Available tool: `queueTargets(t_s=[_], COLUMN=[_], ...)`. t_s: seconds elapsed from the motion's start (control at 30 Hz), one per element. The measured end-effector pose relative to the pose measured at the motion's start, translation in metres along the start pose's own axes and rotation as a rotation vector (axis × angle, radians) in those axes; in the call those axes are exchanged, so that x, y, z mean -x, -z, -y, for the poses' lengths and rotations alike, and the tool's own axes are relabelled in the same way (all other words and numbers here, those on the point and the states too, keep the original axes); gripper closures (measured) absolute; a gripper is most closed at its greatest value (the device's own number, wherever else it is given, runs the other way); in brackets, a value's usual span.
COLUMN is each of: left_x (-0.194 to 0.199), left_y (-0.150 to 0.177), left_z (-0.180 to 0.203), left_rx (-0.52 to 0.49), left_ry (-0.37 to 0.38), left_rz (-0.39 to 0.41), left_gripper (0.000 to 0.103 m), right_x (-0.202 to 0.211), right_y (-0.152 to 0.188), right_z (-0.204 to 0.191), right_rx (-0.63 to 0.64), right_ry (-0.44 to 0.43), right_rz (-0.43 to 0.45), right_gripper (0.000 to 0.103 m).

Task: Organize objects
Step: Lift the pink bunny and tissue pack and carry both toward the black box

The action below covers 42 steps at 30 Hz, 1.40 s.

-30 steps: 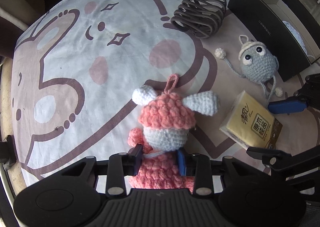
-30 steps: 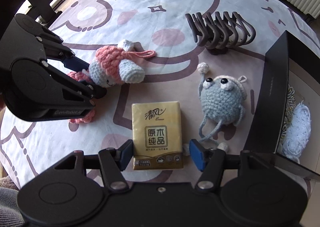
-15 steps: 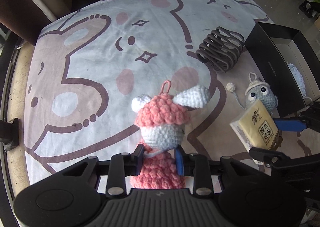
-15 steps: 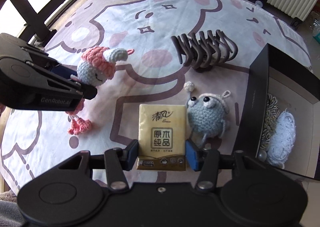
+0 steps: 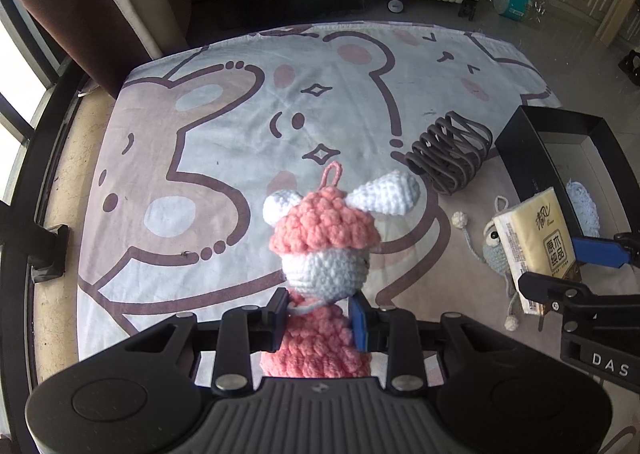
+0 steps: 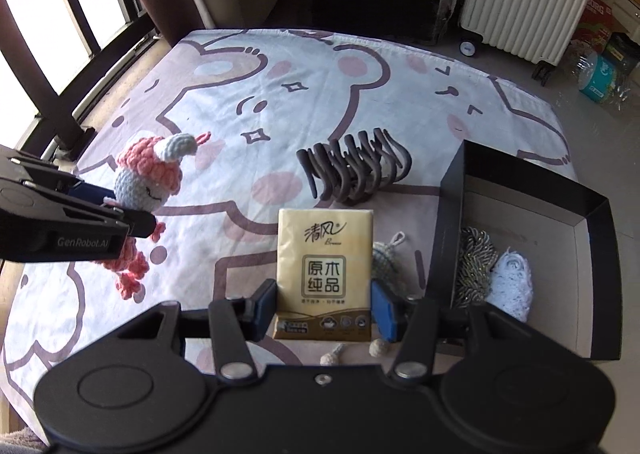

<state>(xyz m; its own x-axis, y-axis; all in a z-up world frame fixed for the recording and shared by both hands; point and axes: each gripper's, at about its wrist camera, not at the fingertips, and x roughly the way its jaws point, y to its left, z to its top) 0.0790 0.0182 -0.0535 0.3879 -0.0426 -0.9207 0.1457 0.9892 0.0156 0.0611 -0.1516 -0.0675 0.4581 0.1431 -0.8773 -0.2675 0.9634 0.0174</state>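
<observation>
Printed fleece blanket (image 5: 224, 158) spreads under both grippers, farther below them than half a second ago. Ahead and to the right of the right gripper (image 6: 325, 308) sits the black box (image 6: 452, 214), holding a dark yarn bundle (image 6: 474, 262) and a white one (image 6: 514, 282). Straight ahead of that gripper, past its load, the dark hair clip (image 6: 356, 170) lies on the blanket. The left gripper (image 5: 320, 314) is clamped on the pink doll (image 5: 324, 250), pinching it between head and body, head pointing forward and legs dangling clear of the blanket; earlier the doll was nearer the fabric. The right gripper's fingers are closed on the tissue pack (image 6: 325, 270), held upright between them, now lifted higher. Beneath and just behind the pack, the grey doll (image 6: 386, 258) lies on the blanket, mostly hidden.
</observation>
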Motion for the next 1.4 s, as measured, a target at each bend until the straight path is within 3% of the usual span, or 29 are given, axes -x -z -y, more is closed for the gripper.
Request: queueTargets(t_s=[0.13,0.57,0.87,1.4], left_x=[0.011,0.049,0.061,0.074], left_y=[0.0,0.0,0.002,-0.001], left_z=[0.001,0.015,0.025,0.044], left_rx=[0.021,0.074,0.07,0.069], left_ry=[0.004,0.037,0.034,0.051], left_rz=[0.028,0.127,0.143,0.206], left_gripper=[0.069,0.069,0.069,0.069], right_x=[0.007,0.05,0.064,0.08], right_y=[0.001,0.002,0.009,0.013], right_z=[0.008,0.022,0.019,0.045], right_rx=[-0.049,-0.097,-0.07,-0.15], right_ry=[0.045,0.043,0.04,0.049], right_rz=[0.012,0.139,0.157,0.211], right_gripper=[0.051,0.051,0.051,0.051])
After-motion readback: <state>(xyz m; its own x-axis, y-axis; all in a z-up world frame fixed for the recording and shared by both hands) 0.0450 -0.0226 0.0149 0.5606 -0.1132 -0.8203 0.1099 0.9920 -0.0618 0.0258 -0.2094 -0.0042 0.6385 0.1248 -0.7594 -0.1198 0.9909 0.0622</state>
